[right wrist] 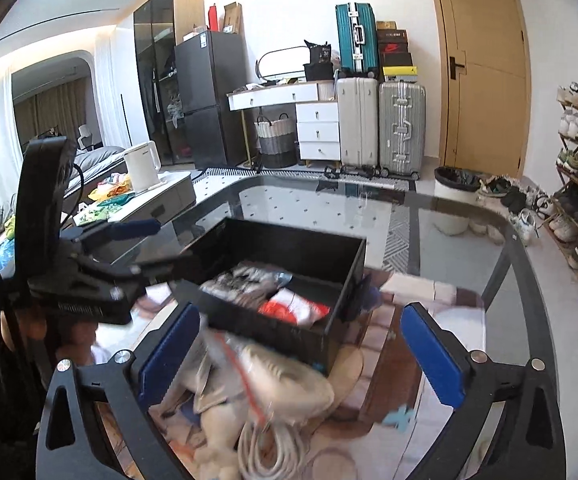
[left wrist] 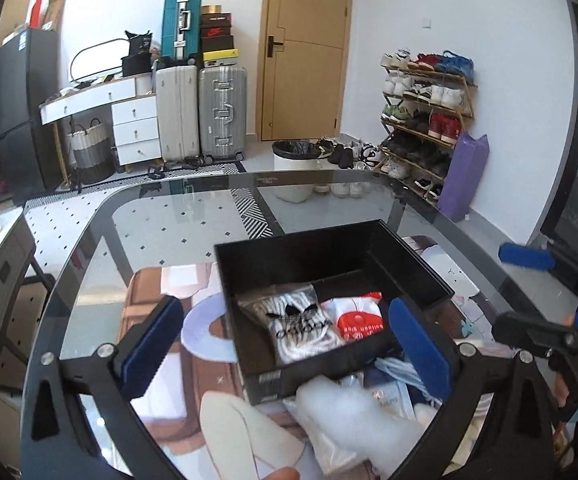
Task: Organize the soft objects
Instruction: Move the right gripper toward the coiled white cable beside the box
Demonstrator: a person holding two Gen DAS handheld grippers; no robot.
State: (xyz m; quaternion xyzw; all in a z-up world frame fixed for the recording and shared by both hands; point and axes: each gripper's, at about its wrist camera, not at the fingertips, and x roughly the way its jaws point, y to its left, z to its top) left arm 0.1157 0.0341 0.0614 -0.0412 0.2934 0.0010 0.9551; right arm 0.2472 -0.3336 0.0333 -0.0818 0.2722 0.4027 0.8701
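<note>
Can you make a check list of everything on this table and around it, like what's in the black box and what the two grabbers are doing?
Surface: glass table, see-through, patterned rug beneath.
Job's things: black box with a bagged black-and-white garment and a red-and-white packet inside; more soft bagged items heaped in front of the box.
Clutter: nothing else seen on the glass.
Grippers: left gripper and right gripper both open, jaws wide, nothing held.
Cables: white coiled cord in the pile.
Surroundings: suitcases, shoe rack, white bin, wooden door.
</note>
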